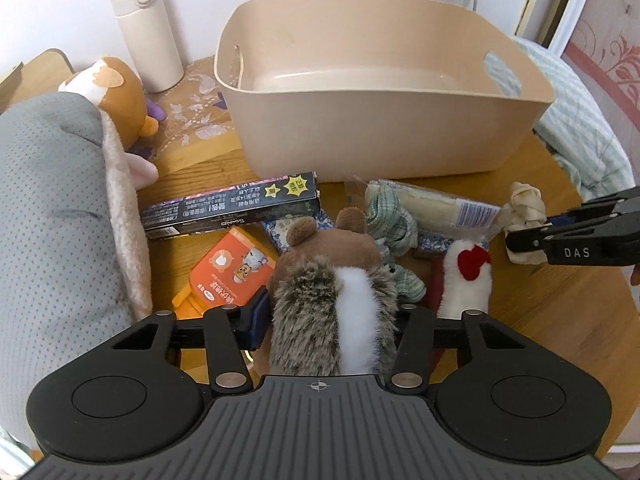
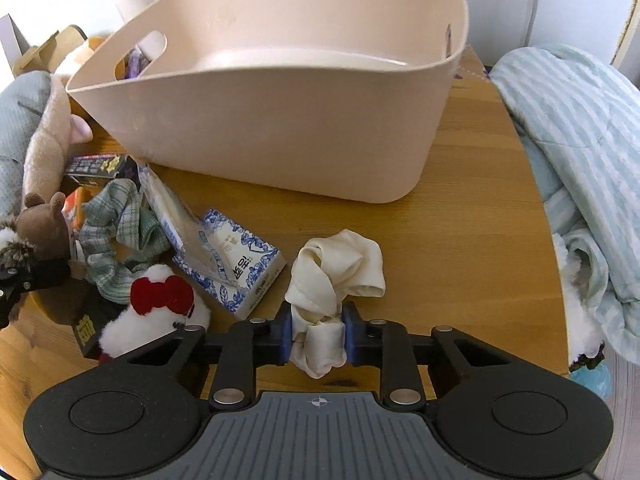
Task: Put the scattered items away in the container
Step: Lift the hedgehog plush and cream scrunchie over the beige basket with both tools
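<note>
My left gripper (image 1: 332,320) is shut on a brown and grey plush animal (image 1: 328,280) with a white stripe, which stands among the clutter on the wooden table (image 2: 460,220). My right gripper (image 2: 316,332) is shut on a knotted cream cloth (image 2: 340,268), with its blue pads (image 2: 285,334) squeezing the lower end. The empty beige tub (image 1: 380,132) stands just behind both. Loose in front of it lie a black box (image 1: 232,208), an orange pack (image 1: 232,268), a green plaid scrunchie (image 2: 120,216), a blue-and-white carton (image 2: 240,264), a clear packet (image 1: 440,204) and a white plush with a red bow (image 2: 160,304).
A cream flask (image 1: 148,32) stands at the back left by the wall. A big grey cushion toy (image 1: 52,208) and an orange-brown plush (image 1: 120,96) crowd the left side. A striped blue blanket (image 2: 580,160) lies past the table's rounded right edge.
</note>
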The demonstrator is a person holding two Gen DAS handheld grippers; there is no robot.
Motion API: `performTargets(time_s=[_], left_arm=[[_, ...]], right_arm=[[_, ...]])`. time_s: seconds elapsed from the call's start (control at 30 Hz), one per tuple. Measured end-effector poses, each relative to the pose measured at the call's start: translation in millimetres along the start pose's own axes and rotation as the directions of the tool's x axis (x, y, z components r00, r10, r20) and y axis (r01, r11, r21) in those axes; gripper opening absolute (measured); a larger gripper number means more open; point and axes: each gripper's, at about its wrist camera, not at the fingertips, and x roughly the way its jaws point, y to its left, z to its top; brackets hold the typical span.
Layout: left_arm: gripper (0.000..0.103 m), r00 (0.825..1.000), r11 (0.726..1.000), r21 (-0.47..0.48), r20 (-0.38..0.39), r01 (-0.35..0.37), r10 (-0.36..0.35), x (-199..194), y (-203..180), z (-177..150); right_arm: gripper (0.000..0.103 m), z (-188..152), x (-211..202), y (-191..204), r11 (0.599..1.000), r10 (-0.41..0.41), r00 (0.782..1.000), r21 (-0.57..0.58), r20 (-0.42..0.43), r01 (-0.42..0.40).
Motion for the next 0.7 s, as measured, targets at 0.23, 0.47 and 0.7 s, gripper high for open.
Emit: performTargets(time_s=[0.23, 0.47, 0.7], left_arm=[[0.050, 0.997, 0.996, -0.054, 0.039, 0.067, -0.064, -23.5, 1.7, 7.0], [0.050, 0.989, 0.994, -0.049, 0.115, 0.097, -0.091, -48.9, -1.1, 26.9], [0.050, 0.978, 0.995, -0.022, 0.185, 0.101, -0.095, -66.9, -4.0, 53.1]], right_arm=[[0.022, 3.4, -29.5, 2.2, 1.000, 0.031, 0.998, -0.002, 0.053, -0.031], [0.022, 23.9, -63.7, 12.6, 0.998, 0.060, 0.987, -0.029, 0.148, -0.056], [0.022, 56.1, -96.3, 11.8, 0.996, 0.077, 0.964, -0.056, 0.255, -0.064]])
